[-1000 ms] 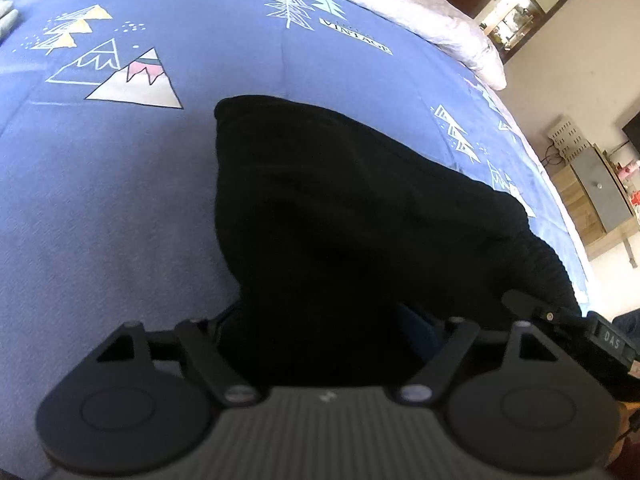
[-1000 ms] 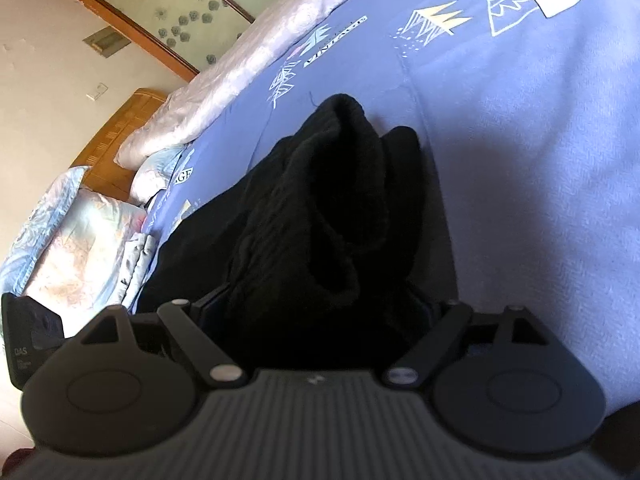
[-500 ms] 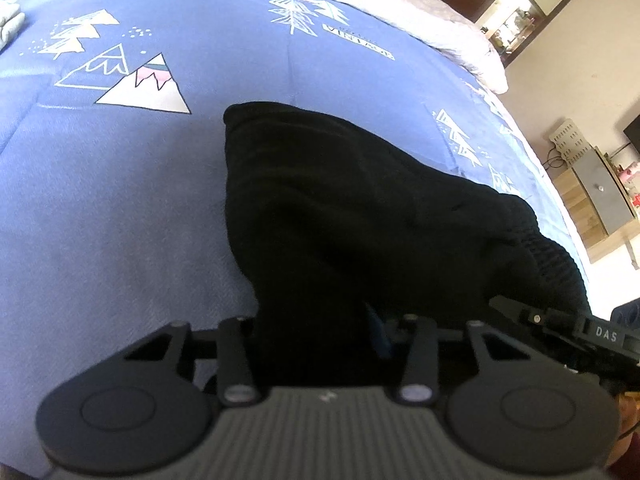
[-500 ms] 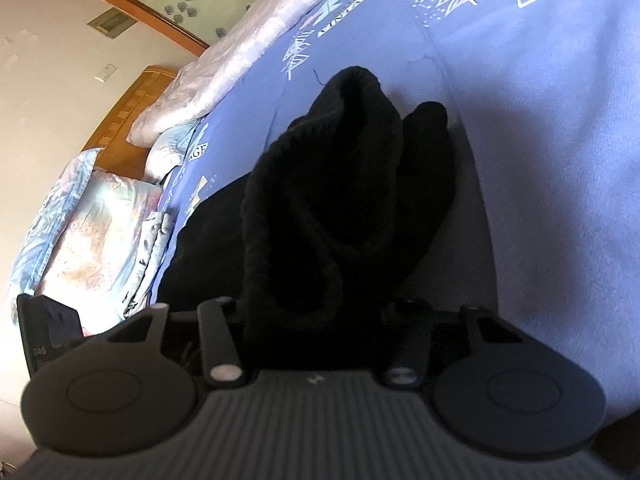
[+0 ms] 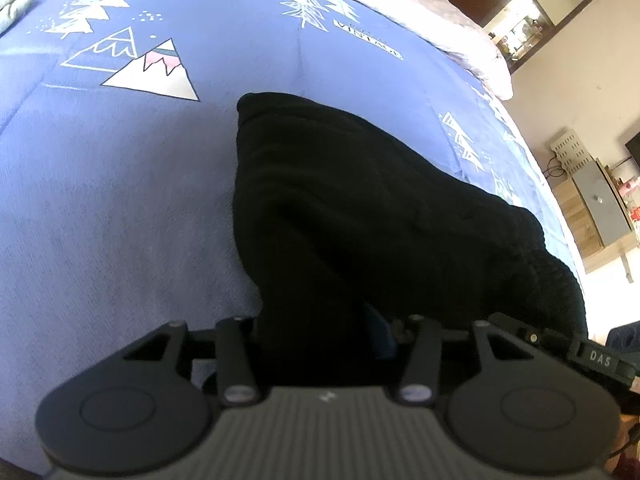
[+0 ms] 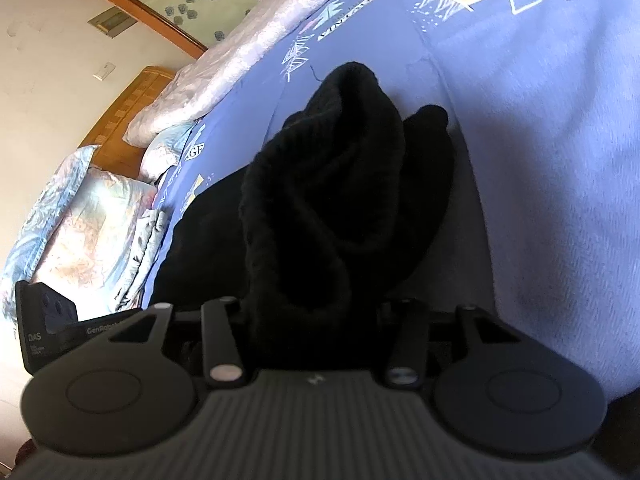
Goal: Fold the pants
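Note:
Black knit pants (image 5: 360, 216) lie bunched on a blue bedspread (image 5: 120, 200). My left gripper (image 5: 324, 332) is shut on the near edge of the pants; its fingertips are hidden in the black cloth. In the right wrist view the pants (image 6: 336, 200) rise in a thick ribbed fold. My right gripper (image 6: 316, 316) is shut on that fold, with its fingertips buried in it. The right gripper's body (image 5: 592, 356) shows at the left view's lower right, and the left gripper's body (image 6: 44, 324) at the right view's lower left.
The bedspread (image 6: 540, 140) has printed mountains and trees. A pale quilt (image 5: 400, 4) lies along the far edge. Pillows (image 6: 80, 224) and a wooden headboard (image 6: 132, 100) stand at one end. A cabinet (image 5: 600, 208) and a doorway (image 5: 520, 12) lie beyond the bed.
Both grippers closed from open onto the black pants. The cloth now rises bunched between each pair of jaws.

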The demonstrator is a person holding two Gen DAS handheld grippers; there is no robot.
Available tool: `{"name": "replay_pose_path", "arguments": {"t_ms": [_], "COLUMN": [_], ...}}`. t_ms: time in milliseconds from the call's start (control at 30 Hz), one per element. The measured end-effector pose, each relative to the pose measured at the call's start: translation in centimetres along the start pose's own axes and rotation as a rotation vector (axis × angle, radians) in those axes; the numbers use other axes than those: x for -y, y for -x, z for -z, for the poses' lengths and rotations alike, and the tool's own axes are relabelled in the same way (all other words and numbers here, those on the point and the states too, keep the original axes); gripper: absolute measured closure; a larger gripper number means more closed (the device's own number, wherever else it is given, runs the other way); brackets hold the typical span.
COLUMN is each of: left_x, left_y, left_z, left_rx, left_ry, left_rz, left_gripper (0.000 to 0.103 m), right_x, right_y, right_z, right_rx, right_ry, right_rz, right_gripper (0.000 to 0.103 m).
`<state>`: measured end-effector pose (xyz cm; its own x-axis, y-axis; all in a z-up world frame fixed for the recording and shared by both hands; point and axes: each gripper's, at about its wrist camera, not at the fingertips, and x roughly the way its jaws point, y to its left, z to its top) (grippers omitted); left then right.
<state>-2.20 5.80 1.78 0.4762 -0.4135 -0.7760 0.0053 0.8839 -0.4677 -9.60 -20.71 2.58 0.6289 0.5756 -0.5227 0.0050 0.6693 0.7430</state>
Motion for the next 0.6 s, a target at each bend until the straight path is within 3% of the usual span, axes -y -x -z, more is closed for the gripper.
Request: {"name": "replay_pose_path", "arguments": {"t_ms": [100, 267, 467, 600], "left_x": [0.2, 1.6, 3.4, 4.5], "left_y": [-0.1, 1.7, 4.3, 5.9], "left_z": [-0.1, -0.1, -2.1, -5.5], "left_rx": [-0.004, 0.017, 0.082, 0.155], "left_ry": [-0.012, -0.063, -0.082, -0.106], "left_rz": [-0.007, 0.020, 0.097, 0.124], "left_gripper": [0.060, 0.078, 0.079, 0.079], "right_x": [-0.2, -1.6, -6.0, -8.1], "right_y": [0.2, 1.3, 3.0, 3.4], "right_z": [-0.1, 0.0, -1.3, -4.0], "right_rx": [0.001, 0.037, 0.130, 0.196], "right_ry": [0.014, 0.059, 0.199, 0.260], "right_rz": [0.009, 0.001, -0.037, -0.072], "right_gripper": [0.053, 0.057, 0.058, 0.058]}}
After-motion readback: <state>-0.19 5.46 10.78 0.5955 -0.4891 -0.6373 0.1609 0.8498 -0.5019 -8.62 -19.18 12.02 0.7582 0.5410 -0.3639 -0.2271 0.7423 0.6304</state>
